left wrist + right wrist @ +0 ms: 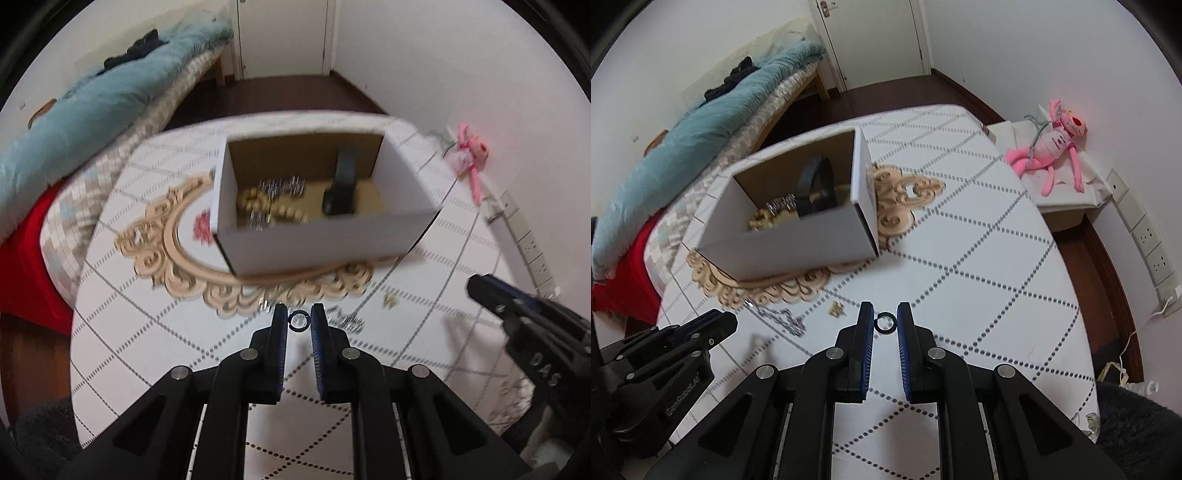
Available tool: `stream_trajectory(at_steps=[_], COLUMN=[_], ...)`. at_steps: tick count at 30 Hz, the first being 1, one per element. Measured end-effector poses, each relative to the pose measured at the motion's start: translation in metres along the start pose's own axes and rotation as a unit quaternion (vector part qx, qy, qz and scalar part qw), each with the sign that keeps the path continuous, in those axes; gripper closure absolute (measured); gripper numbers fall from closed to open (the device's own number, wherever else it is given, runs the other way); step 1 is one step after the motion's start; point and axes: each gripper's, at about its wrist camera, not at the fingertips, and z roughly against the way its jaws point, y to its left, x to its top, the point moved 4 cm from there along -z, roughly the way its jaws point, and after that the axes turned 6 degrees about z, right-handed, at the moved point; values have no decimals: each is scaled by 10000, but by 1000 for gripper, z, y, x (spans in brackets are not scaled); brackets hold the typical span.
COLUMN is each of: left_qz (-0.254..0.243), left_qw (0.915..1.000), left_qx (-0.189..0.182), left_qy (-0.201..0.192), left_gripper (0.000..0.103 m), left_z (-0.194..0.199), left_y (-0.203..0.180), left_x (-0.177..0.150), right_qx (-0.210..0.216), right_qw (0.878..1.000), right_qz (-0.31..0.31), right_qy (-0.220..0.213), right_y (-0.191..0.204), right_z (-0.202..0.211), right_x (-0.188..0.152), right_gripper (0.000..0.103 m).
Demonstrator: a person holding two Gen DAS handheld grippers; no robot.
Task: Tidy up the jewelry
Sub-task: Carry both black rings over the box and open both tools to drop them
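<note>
My left gripper (298, 314) is shut on a small dark ring (298, 312), held just above the white tablecloth. My right gripper (885, 314) is shut on a similar dark ring (885, 314). Beyond them stands an open white cardboard box (321, 236) (790, 243) holding gold and silver jewelry and a black band (341, 184). A silver chain (783, 319) and a small gold piece (836, 309) lie loose on the cloth in front of the box. The right gripper (476, 288) shows at the right edge of the left wrist view, and the left gripper (727, 319) at the lower left of the right wrist view.
The box sits on an ornate beige mat (905, 195) on the round table (997, 258). A bed with a blue blanket (701, 125) lies to the left. A pink plush toy (1052, 147) rests on a side box at right, near wall sockets (1152, 251).
</note>
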Motion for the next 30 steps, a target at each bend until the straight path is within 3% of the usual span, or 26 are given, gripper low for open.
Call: stream_trajectory(at_steps=[3, 8, 11, 17, 23, 24, 26, 28, 30], left_qz=[94, 454, 488, 421, 636, 620, 551, 519, 514], left_qw=[9998, 9964, 9966, 9963, 9901, 9905, 9922, 9937, 9949], left_qx=[-157, -704, -646, -560, -630, -578, -404, -264, -154], left_qy=[-113, 151, 157, 504, 1085, 1079, 1048, 958, 858], left_gripper=[93, 93, 93, 93, 92, 89, 75, 41, 35], left_z=[15, 14, 6, -26, -58, -59, -59, -56, -52], left_y=[-2, 6, 14, 24, 32, 33, 34, 37, 40], left_x=[16, 61, 92, 131, 149, 151, 154, 155, 155], right_qx=[131, 453, 590, 651, 502, 508, 469, 431, 379], right_qw=[9998, 9986, 9977, 9958, 9923, 9918, 9916, 9922, 9927], right_qz=[10, 113, 258, 550, 633, 585, 608, 609, 627], right_qy=[-132, -234, -202, 328, 940, 1019, 1044, 1003, 958], right_y=[5, 16, 23, 34, 32, 30, 27, 26, 24], right_z=[11, 17, 8, -38, -78, -81, -82, -80, -76], right_x=[15, 54, 85, 135, 153, 155, 156, 157, 159], right_gripper=[90, 90, 90, 90, 88, 88, 83, 70, 68])
